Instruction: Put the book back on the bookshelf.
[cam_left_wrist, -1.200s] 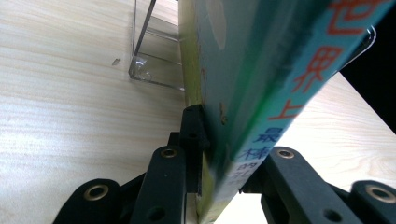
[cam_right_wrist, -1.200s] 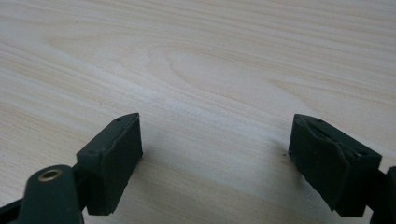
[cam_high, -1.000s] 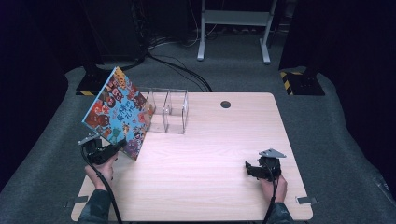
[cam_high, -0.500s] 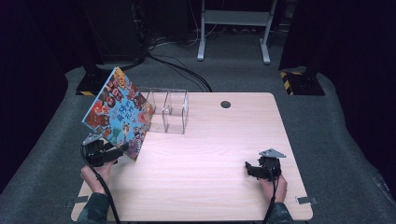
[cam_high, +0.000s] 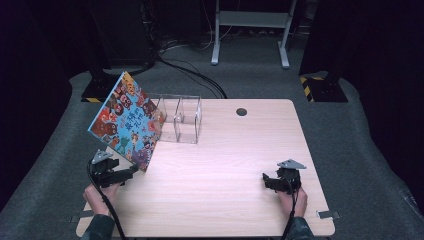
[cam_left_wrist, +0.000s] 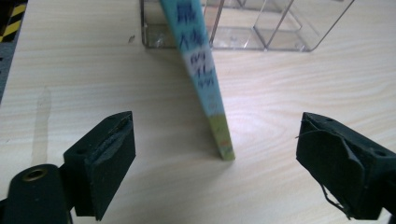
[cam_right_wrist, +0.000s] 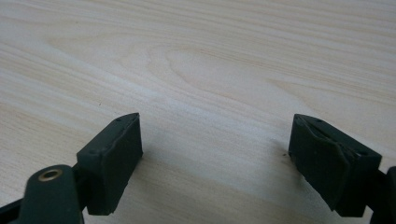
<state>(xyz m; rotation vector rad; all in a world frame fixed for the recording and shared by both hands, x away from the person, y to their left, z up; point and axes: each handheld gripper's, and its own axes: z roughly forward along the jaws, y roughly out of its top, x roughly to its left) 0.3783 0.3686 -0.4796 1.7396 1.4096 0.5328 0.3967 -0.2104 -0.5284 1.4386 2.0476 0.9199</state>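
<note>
Leaning against the clear organizer, the book stands on one corner on the counter; left fingers, just opened, straddle it untouching, so withdraw straight back; right fingers rest open, empty.

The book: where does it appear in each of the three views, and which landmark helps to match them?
High view: the book stands tilted at the table's left, leaning on the clear organizer, its lower corner near the left gripper.
Left gripper view: the book shows edge-on at centre, one corner on the table between the open jaws.
Right gripper view: bare tabletop before the open jaws.
Shared landmark: the clear organizer.
</note>
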